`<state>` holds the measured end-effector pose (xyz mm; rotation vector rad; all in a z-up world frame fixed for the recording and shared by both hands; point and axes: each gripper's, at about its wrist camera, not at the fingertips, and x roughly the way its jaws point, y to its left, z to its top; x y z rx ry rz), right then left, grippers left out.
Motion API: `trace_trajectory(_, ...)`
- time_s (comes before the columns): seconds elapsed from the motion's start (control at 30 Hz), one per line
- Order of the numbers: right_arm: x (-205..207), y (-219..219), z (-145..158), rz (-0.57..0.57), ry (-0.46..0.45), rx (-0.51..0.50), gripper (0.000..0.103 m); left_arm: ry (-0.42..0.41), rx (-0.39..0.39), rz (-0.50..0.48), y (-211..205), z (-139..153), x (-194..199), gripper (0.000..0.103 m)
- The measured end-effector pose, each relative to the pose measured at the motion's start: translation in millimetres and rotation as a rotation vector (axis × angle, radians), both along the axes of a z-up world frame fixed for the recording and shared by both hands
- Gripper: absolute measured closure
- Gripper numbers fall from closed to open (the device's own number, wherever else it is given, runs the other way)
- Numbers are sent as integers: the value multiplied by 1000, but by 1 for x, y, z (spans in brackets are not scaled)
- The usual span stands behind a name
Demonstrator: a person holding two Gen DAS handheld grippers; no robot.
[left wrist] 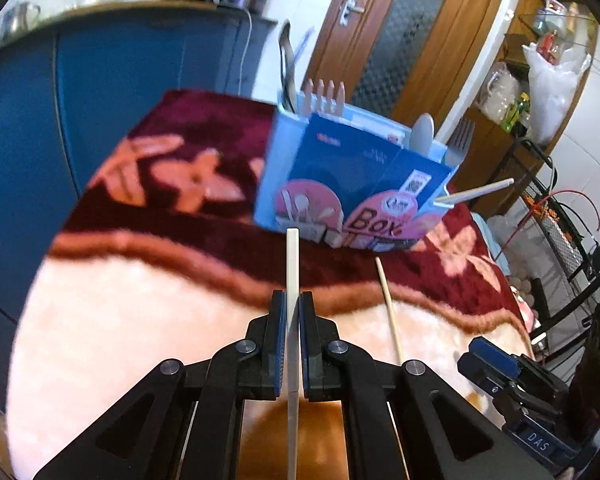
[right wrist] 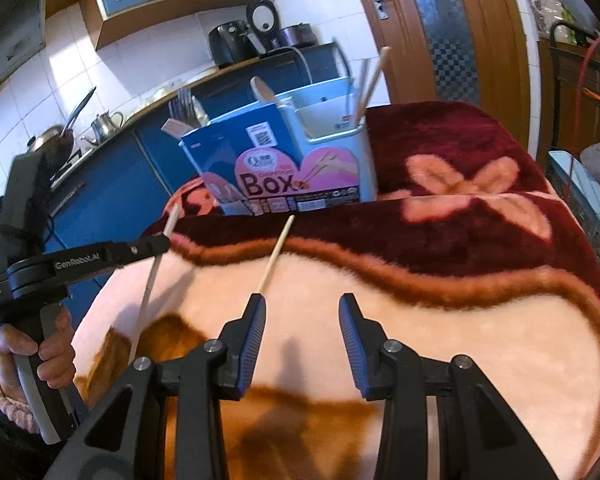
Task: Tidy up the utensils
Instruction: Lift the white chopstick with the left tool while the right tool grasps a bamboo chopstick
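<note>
Left gripper [left wrist: 293, 312]: clenched on a pale chopstick [left wrist: 292, 264], held off the tabletop [left wrist: 120, 340] and pointing toward the blue utensil box [left wrist: 352, 184]. Right gripper [right wrist: 302, 312]: jaws apart, nothing between them. Wooden chopstick [right wrist: 275, 258]: lying on the blanket-covered tabletop, just ahead of the right gripper's left finger. Utensil box: upright at the far edge, holding forks, spoons and chopsticks.

Left tongs [left wrist: 293, 306] clamped tight; right tongs [right wrist: 302, 307] parted, empty.
</note>
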<state>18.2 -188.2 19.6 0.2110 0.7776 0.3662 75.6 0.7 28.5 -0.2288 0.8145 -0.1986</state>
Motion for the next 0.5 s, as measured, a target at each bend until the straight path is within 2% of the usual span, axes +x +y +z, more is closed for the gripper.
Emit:
trace_trajectory(0.2,17,17,3,65,60,-15,62,-88,32,37,14,7,-8,97)
trace_trajectory(0.5,45,42,3,100,146,-93,62,-155,38,66,30,9,-14,97)
